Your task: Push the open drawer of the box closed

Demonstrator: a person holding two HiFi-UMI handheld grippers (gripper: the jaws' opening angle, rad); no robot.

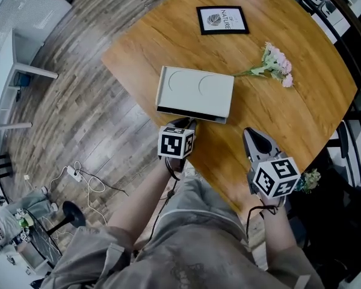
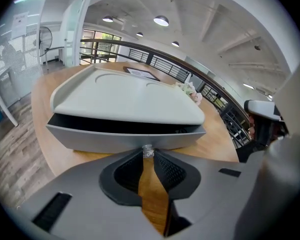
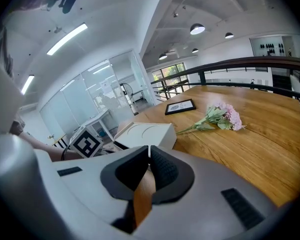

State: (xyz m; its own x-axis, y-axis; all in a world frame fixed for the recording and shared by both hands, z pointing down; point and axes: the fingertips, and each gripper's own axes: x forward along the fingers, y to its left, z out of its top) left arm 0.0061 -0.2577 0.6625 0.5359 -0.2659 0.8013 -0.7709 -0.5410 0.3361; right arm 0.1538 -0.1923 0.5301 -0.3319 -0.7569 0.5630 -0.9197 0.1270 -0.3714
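Note:
A pale grey box (image 1: 195,89) lies near the table's front edge. Its drawer (image 2: 120,136) stands a little way out, with a dark gap under the lid. My left gripper (image 2: 148,156) is right at the drawer front, and its narrow-set tips close on the small shiny knob (image 2: 148,151). In the head view the left gripper (image 1: 183,125) touches the drawer's front face (image 1: 189,115). My right gripper (image 1: 253,138) hovers to the right of the box, apart from it. In its own view the right gripper (image 3: 149,151) is shut with nothing between its jaws, and the box (image 3: 145,134) lies ahead on the left.
On the wooden table (image 1: 301,125), a black-framed picture (image 1: 222,19) lies at the far side and a sprig of pink flowers (image 1: 275,64) to the right of the box. The table's edge runs just in front of the box. Cables (image 1: 78,176) lie on the floor at the left.

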